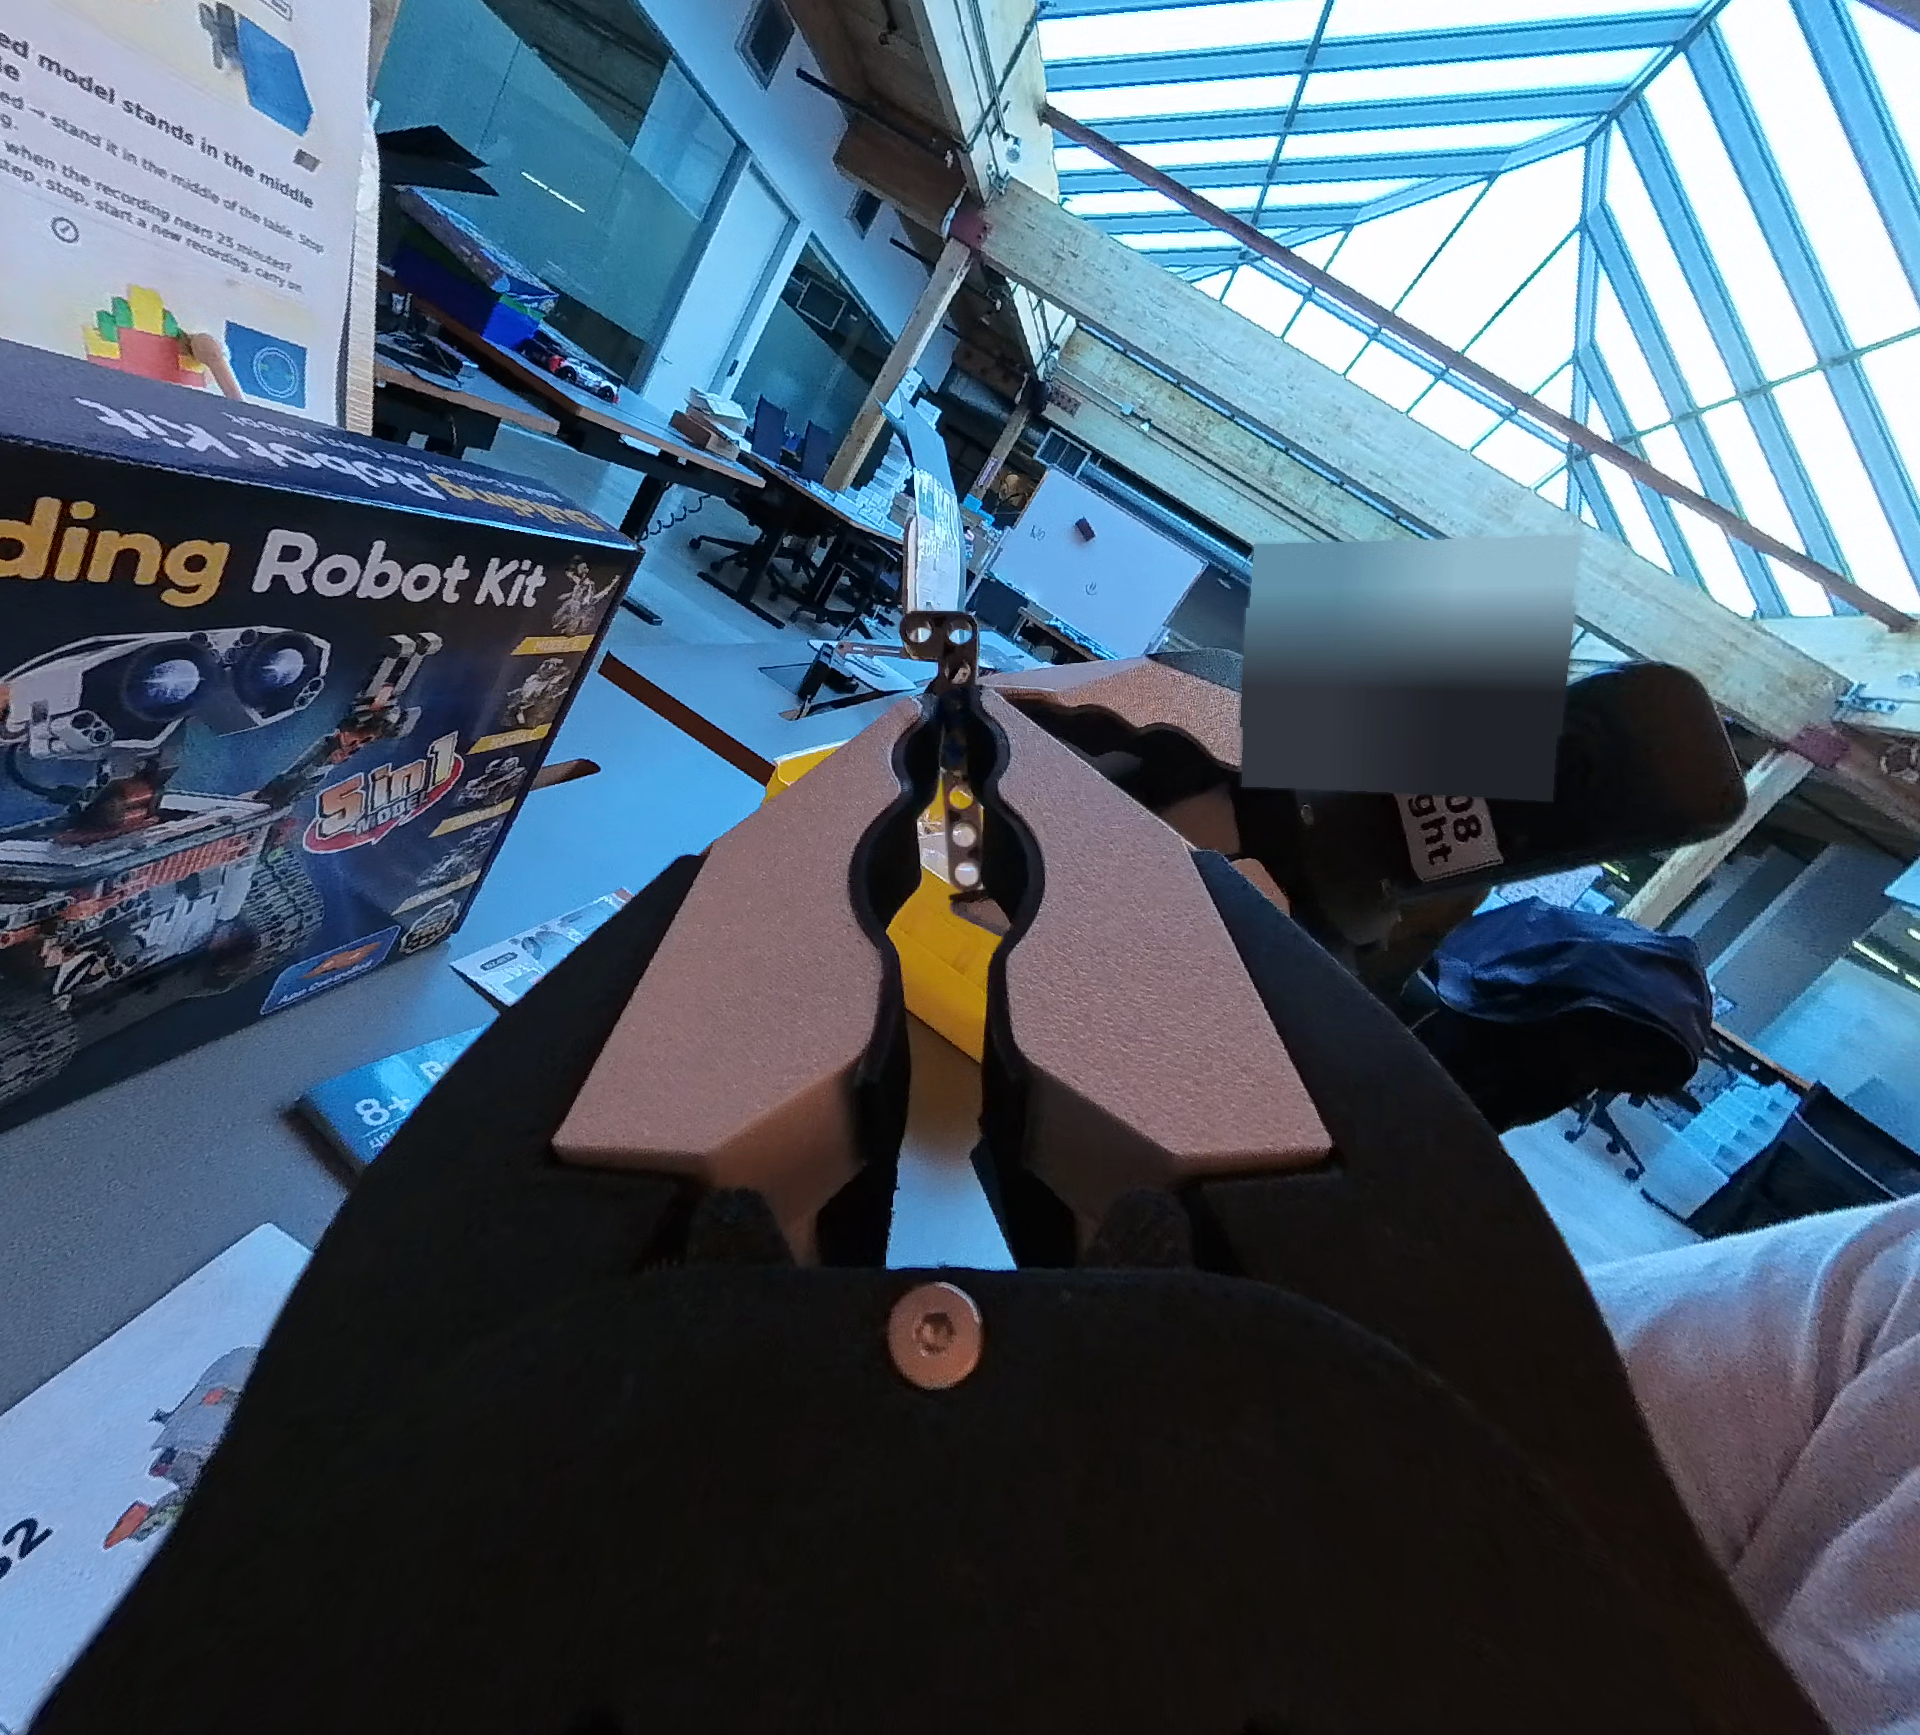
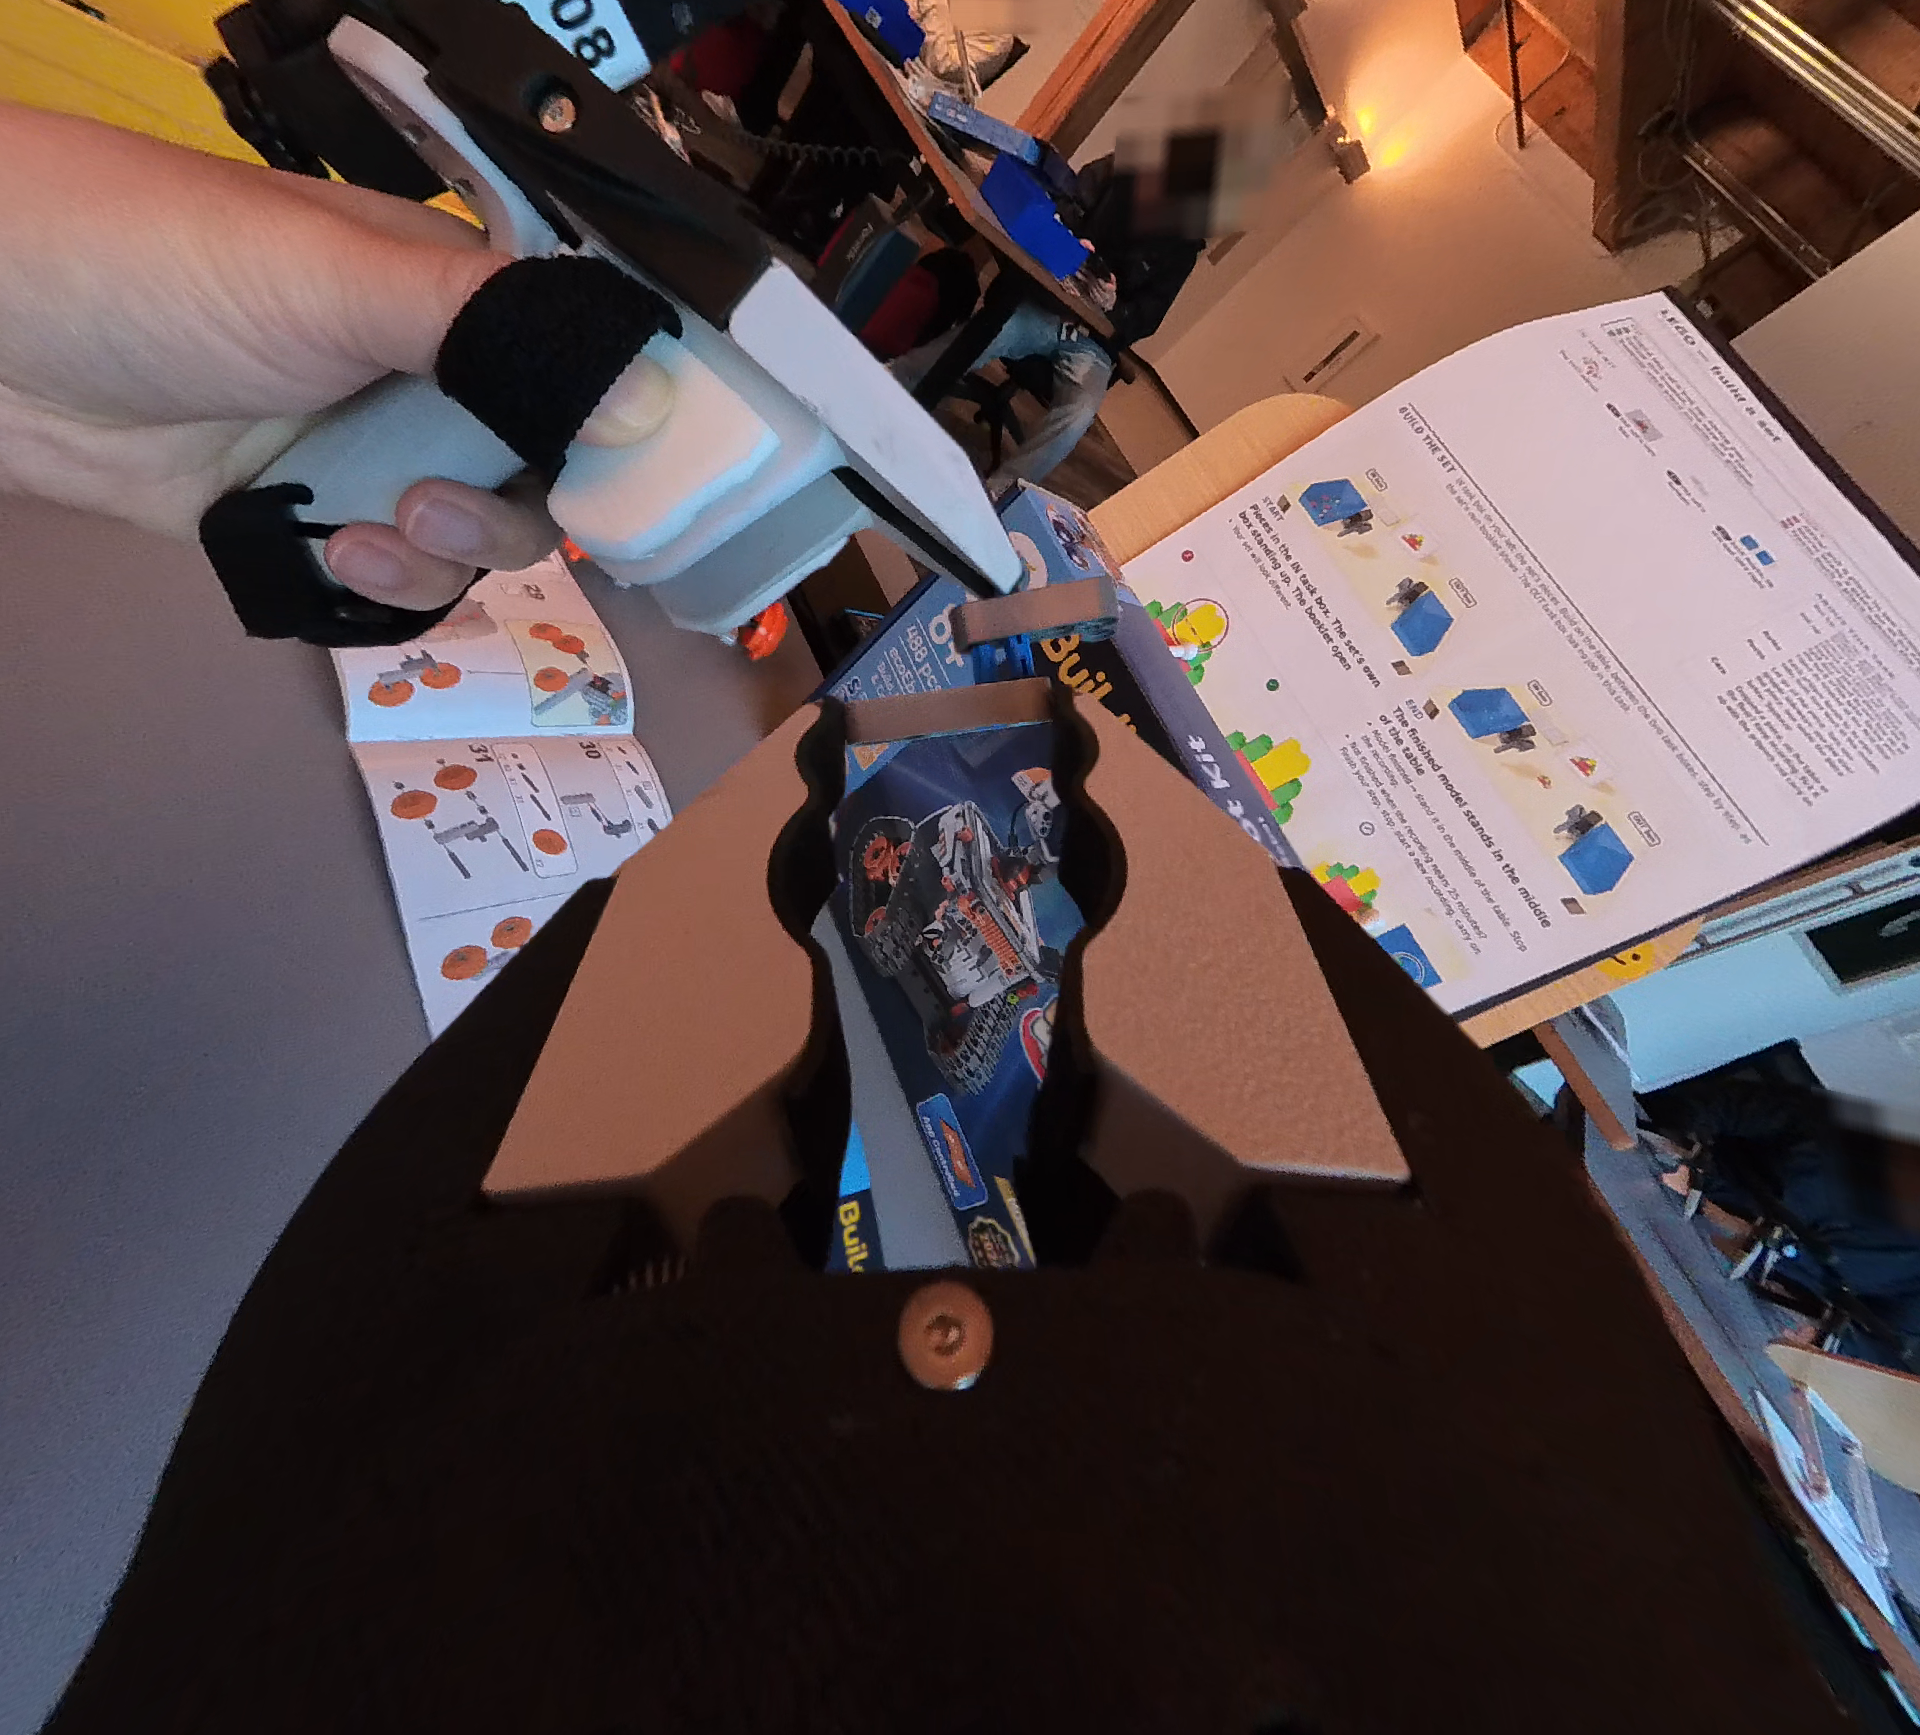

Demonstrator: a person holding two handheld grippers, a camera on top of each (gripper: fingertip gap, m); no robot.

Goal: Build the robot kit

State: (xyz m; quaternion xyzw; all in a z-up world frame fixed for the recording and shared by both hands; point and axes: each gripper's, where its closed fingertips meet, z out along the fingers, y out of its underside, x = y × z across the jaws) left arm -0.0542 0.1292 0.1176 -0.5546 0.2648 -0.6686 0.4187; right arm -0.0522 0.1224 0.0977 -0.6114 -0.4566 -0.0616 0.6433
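My left gripper [image 1: 940,706] is shut on a thin dark beam with a row of holes [image 1: 940,641], which sticks out past the fingertips. In the right wrist view the left gripper [image 2: 1000,582], held by a hand [image 2: 156,314], pinches a grey beam [image 2: 1039,620] with a blue pin part [image 2: 1000,652] under it. My right gripper [image 2: 948,721] is shut on a second grey beam [image 2: 935,715] that spans its tips, just below the left one's beam. The right gripper's brown finger [image 1: 1122,709] shows right behind the left tips.
A dark blue robot kit box [image 1: 260,698] stands on the grey table, also below my right fingers [image 2: 966,906]. A printed instruction sheet [image 2: 1507,646] leans behind it. An open build booklet [image 2: 499,781] lies on the table. A yellow tray [image 1: 940,968] sits under the left gripper. The grippers are tip to tip, or close to it.
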